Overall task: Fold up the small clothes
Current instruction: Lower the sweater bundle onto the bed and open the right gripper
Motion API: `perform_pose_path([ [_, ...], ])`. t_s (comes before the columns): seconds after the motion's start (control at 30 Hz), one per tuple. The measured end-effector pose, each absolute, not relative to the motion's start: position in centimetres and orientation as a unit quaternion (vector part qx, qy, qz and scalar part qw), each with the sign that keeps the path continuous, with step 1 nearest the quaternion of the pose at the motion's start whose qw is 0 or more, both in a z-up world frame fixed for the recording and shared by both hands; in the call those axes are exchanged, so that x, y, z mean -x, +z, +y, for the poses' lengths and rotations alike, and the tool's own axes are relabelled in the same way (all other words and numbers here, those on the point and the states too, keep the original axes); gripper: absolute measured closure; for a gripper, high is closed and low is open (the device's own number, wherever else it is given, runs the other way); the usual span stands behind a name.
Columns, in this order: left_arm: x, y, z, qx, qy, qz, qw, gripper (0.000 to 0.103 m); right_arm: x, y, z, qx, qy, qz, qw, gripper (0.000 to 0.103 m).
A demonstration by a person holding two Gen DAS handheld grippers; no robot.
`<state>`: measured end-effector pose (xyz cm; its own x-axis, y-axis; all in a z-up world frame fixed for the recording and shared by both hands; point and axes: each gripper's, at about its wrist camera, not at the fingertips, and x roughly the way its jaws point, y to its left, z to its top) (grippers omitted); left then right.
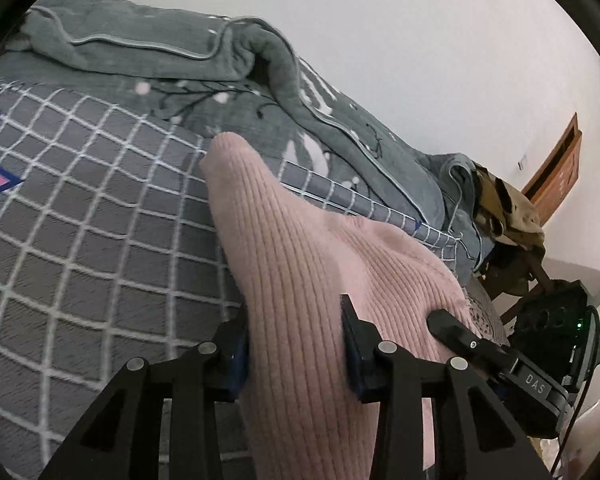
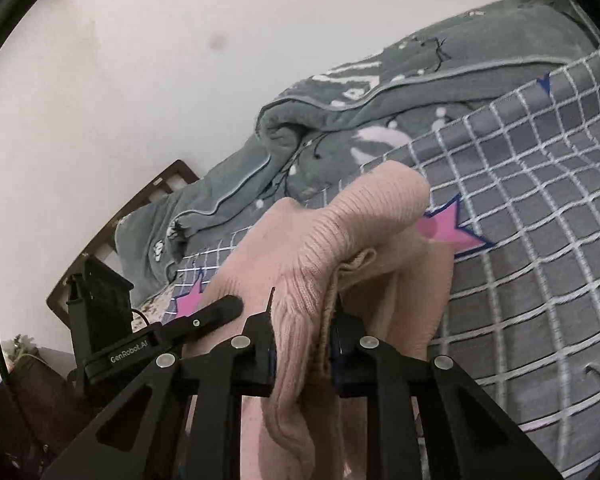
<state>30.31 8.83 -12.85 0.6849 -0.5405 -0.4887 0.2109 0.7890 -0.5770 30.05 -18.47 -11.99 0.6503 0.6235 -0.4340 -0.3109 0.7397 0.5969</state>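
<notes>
Pink ribbed knit garment [image 1: 300, 280] is held off the bed [image 1: 80, 240] by both units, bunched and draped over the grid-pattern sheet with pink stars. Left hand-held gripper [image 1: 296, 344] is clamped on a thick fold of the knit, which fills the gap between its pads; right hand-held gripper [image 2: 302, 344] is pinched on a narrower gathered edge, with layers seen stacked between its pads. The right unit's finger is seen in the left wrist view just right of the left one, so the two grips sit close together. Risks, judged: with both grips near each other on bunched fabric, the garment is likely to hang as a lump rather than spread, giving a crooked fold; the right grip appears to take several layers, so one layer could slip out and the edges could end up misaligned; loose knit could stretch or snag on the pads if pulled apart hard. A grey blanket [image 1: 160, 52] is heaped on the far side of the bed and could be caught if the garment is laid too far back. No containers are visible in either view.
</notes>
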Motion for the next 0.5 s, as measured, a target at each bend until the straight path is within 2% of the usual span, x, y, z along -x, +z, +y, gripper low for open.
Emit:
perform_pose_path([
  [0.17, -29.2, -12.9, 10.8, 0.254, -0.201, 0.334, 0.885, 0.066, -29.4, -12.1, -16.1, -0.224, 0.278, 0.329, 0.874, 0.083],
  [0.27, -29.6, -13.9, 10.8, 0.24, -0.181, 0.358, 0.884, 0.062, -30.0, -13.0, -15.5, -0.19, 0.258, 0.354, 0.878, 0.079],
  [0.4, -29.9, -14.6, 10.6, 0.205, -0.155, 0.378, 0.889, 0.048, -30.5, -14.6, -15.6, -0.135, 0.223, 0.386, 0.885, 0.064],
  [0.5, -29.2, -13.7, 11.1, 0.181, -0.135, 0.357, 0.906, 0.037, -29.8, -13.1, -16.4, -0.131, 0.23, 0.355, 0.896, 0.061],
])
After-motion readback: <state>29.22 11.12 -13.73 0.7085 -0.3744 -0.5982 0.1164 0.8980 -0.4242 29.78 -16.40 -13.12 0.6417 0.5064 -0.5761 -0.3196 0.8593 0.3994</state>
